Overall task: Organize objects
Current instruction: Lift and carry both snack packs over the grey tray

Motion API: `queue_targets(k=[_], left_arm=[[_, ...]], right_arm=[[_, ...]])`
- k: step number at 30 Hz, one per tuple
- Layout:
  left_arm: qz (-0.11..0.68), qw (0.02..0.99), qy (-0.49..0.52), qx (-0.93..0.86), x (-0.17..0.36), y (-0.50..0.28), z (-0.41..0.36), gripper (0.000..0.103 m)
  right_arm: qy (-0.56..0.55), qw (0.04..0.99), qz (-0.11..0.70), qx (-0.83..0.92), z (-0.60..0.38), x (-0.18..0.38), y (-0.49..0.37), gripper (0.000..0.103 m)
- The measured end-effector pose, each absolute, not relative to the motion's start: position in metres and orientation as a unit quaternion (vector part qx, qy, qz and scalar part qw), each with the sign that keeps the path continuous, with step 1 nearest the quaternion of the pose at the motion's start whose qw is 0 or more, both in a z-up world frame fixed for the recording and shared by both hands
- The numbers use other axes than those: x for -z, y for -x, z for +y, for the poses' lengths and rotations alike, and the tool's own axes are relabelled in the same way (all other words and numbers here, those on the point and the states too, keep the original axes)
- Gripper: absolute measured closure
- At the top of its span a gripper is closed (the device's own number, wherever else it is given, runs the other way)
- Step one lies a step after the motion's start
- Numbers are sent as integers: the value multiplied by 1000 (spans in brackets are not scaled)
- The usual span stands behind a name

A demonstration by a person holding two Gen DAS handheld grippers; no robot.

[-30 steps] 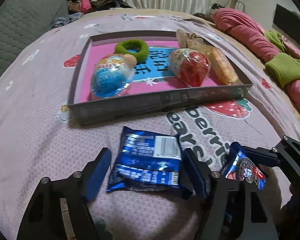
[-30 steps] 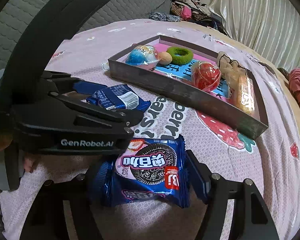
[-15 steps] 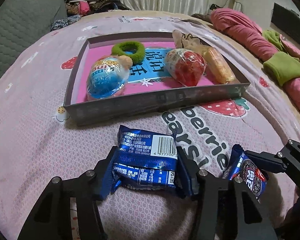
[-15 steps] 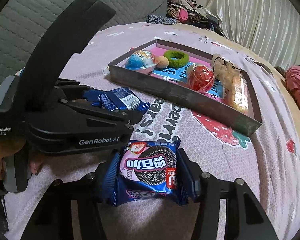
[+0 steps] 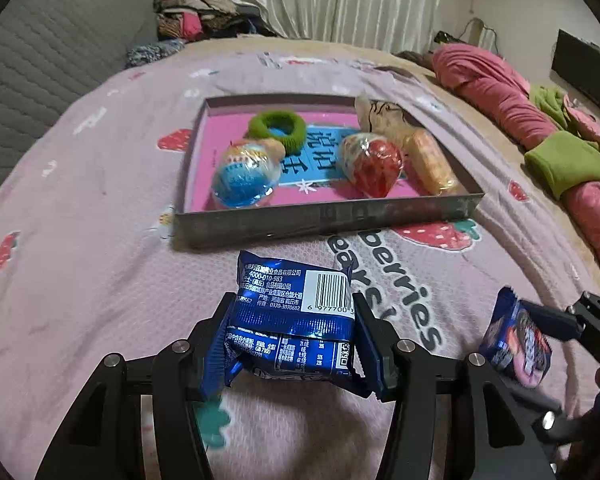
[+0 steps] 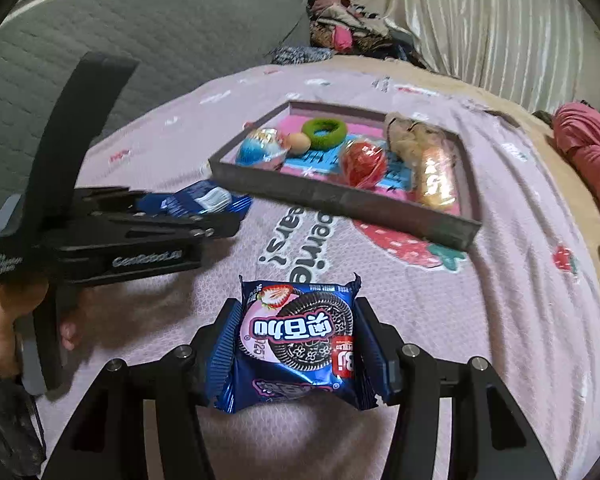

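Left gripper (image 5: 294,334) clamped a blue barcode-side cookie packet (image 5: 296,320); the right gripper (image 6: 296,340) clamped a strawberry cookie packet (image 6: 298,340). Both packets were held above the pink bedspread (image 5: 100,240), the tray (image 5: 324,218) at twelve o'clock.

Tray (image 5: 324,216) sits on bed (image 5: 80,272), w/ 2 wrapped eggs (image 5: 244,178), hair tie (image 5: 277,127) & snack bar (image 5: 430,162) inside. 2 cookie packs (image 5: 296,320) (image 6: 298,340) held side by side just before it.
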State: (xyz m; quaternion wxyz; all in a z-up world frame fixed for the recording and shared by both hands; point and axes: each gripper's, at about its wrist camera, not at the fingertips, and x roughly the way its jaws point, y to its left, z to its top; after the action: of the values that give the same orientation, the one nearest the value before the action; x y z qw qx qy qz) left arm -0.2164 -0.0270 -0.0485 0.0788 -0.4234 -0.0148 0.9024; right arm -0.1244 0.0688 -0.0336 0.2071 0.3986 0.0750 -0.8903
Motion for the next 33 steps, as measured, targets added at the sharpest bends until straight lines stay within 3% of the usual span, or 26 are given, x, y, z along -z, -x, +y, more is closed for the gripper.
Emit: queue_targets(k=[25, 33], left_arm=[[10, 56, 362, -931, -25, 96, -13, 46], [14, 50, 339, -939, -58, 90, -13, 46]], right_arm=[[-343, 177, 41, 922, 94, -23, 52, 47], [-301, 179, 36, 936, 97, -66, 45, 47]])
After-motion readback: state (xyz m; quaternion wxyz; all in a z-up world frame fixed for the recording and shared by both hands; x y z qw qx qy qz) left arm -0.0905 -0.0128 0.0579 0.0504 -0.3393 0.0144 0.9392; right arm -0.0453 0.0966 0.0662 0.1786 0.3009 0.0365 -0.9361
